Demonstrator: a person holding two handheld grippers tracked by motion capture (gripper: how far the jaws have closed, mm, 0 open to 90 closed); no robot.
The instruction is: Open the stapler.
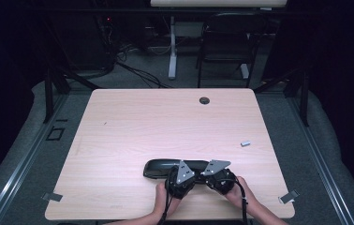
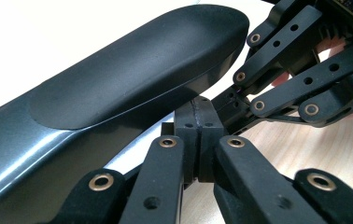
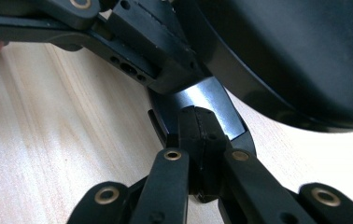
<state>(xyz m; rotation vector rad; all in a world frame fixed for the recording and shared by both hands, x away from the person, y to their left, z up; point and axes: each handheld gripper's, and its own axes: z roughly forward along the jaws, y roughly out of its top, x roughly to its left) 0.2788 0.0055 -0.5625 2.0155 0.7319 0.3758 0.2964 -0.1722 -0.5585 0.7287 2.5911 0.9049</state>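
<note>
Wooden table (image 1: 119, 131) bears a black case (image 1: 158, 168) lying left-right, both claws (image 1: 183, 180) (image 1: 218, 177) closed against it.

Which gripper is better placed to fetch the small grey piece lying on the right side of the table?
Right. The right gripper sits on the same side as the small grey piece. The left gripper is farther from it.

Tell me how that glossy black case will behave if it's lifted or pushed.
The black case looks like a rigid shell: its curve holds shape in the left gripper view, so probably stiff, not floppy. Its glossy surface reflects light, so it may slip between pads. It lies long and low on the table, so it would likely slide rather than tip.
</note>
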